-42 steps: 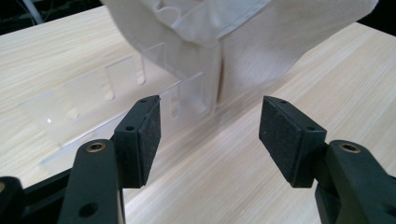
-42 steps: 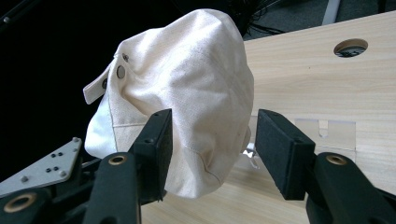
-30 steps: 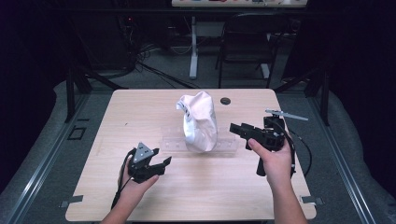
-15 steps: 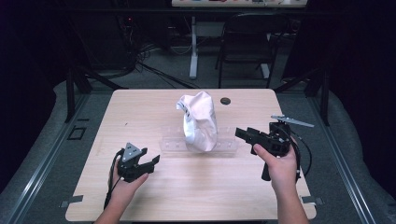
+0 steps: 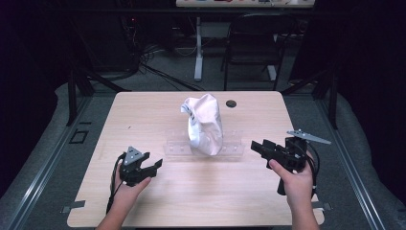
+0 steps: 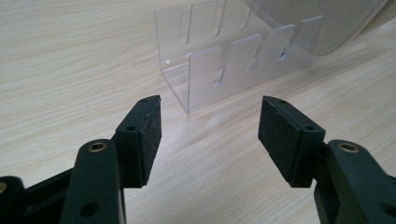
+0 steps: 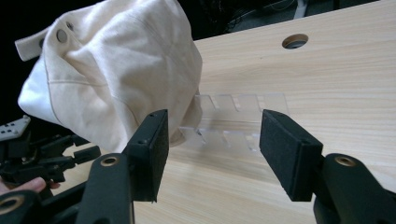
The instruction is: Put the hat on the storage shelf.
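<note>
A cream cloth cap (image 5: pixel 205 123) (image 7: pixel 116 70) stands propped on a clear slotted plastic rack (image 5: pixel 174 146) (image 6: pixel 219 65) (image 7: pixel 238 121) in the middle of the wooden table (image 5: pixel 143 115). My left gripper (image 5: pixel 155 165) (image 6: pixel 209 135) is open and empty, low over the table to the front left of the rack's end. My right gripper (image 5: pixel 258 147) (image 7: pixel 212 149) is open and empty too, held to the right of the cap and rack and pointing at them.
A round hole (image 5: pixel 231 103) (image 7: pixel 295 41) sits in the tabletop behind the cap. A black chair (image 5: pixel 253 43) and a white table leg (image 5: pixel 198 48) stand beyond the far edge. Bare wood lies along the front of the table.
Both grippers have drawn back toward the person, away from the cap and rack. The left one moved left and nearer; the right one moved right and lower. The cap stays put.
</note>
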`<action>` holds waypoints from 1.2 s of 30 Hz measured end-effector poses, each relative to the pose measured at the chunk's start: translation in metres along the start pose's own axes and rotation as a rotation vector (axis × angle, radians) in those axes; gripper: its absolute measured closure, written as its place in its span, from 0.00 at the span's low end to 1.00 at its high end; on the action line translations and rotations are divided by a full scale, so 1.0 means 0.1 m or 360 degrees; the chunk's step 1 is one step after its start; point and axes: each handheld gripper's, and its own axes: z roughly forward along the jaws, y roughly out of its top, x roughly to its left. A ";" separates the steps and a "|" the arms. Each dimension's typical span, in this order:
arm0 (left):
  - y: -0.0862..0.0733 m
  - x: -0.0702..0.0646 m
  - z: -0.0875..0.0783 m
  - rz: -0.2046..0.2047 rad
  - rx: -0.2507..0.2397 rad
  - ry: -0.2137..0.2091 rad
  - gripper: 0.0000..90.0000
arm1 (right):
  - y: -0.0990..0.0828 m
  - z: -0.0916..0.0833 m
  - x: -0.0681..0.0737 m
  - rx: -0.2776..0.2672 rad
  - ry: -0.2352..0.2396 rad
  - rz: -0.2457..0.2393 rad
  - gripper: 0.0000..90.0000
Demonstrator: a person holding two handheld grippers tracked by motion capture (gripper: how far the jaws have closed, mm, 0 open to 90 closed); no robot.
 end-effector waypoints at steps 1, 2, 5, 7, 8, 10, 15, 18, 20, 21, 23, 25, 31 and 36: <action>0.00 0.00 0.00 0.0000 0.0000 0.0000 0.45 | 0.00 0.00 0.00 0.0000 0.0000 0.0000 0.47; 0.00 -0.01 0.01 0.0002 -0.0001 -0.0005 0.45 | -0.07 -0.03 -0.05 -0.0008 -0.0004 -0.0006 0.47; -0.01 -0.04 0.02 0.0021 -0.0002 -0.0019 0.45 | -0.20 -0.04 -0.13 -0.0037 -0.0033 -0.0013 0.47; 0.00 -0.04 0.02 0.0031 0.0016 -0.0023 0.45 | -0.25 -0.05 -0.16 -0.0037 -0.0044 -0.0021 0.47; 0.00 -0.06 0.02 0.0036 0.0006 -0.0028 0.45 | -0.29 -0.05 -0.20 -0.0039 -0.0050 -0.0027 0.47; 0.00 -0.08 0.03 0.0047 0.0007 -0.0033 0.45 | -0.39 -0.06 -0.28 -0.0052 -0.0063 -0.0042 0.46; -0.01 -0.10 0.05 0.0050 0.0022 -0.0043 0.45 | -0.55 -0.05 -0.34 -0.0060 -0.0086 -0.0086 0.46; -0.01 -0.12 0.06 0.0057 0.0021 -0.0044 0.44 | -0.66 -0.02 -0.35 -0.0067 -0.0106 -0.0134 0.46; -0.01 -0.12 0.06 0.0057 0.0017 -0.0047 0.44 | -0.76 0.00 -0.36 -0.0071 -0.0167 -0.0200 0.46; -0.01 -0.12 0.06 0.0057 0.0017 -0.0047 0.45 | -0.79 0.01 -0.37 -0.0063 -0.0173 -0.0206 0.45; -0.01 -0.12 0.07 0.0055 0.0022 -0.0044 0.45 | -0.82 0.03 -0.37 -0.0081 -0.0187 -0.0201 0.45; -0.02 -0.11 0.07 0.0054 0.0024 -0.0048 0.45 | -0.88 0.06 -0.40 -0.0089 -0.0244 -0.0220 0.45; -0.02 -0.12 0.07 0.0049 0.0030 -0.0054 0.45 | -1.07 0.16 -0.46 -0.0063 -0.0341 -0.0268 0.44; -0.02 -0.12 0.07 0.0053 0.0026 -0.0049 0.45 | -1.12 0.14 -0.48 -0.0086 -0.0362 -0.0290 0.43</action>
